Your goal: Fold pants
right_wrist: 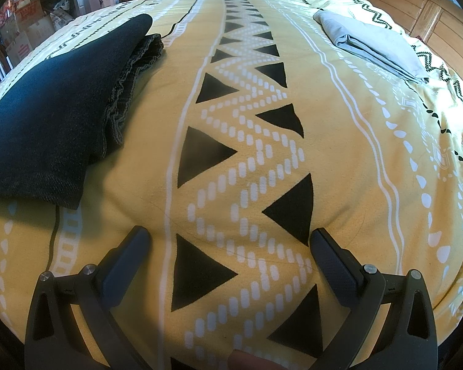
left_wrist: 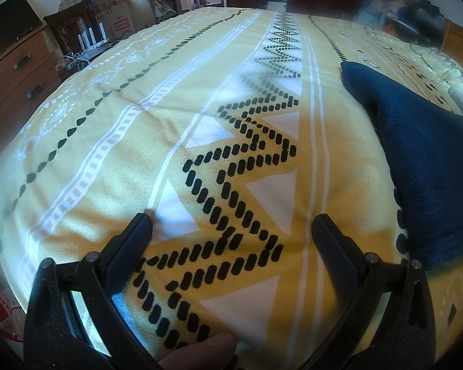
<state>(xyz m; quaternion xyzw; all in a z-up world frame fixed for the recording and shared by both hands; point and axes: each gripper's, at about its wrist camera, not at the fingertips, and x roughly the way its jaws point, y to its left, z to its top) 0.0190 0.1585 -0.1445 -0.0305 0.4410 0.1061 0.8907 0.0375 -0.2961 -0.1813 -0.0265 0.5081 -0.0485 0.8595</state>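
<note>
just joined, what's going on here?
Pants folding on a bed. The dark pants already lie folded on the yellow bedspread. Neither gripper touches them: the left gripper and right gripper are both open over bare bedspread, holding nothing. A folded grey cloth lies further back on the right.

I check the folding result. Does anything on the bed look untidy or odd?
Mostly tidy. The folded dark blue denim pants show a gathered inner layer sticking out along the edge nearest the folded pale grey cloth. Both grippers are open and empty.
</note>
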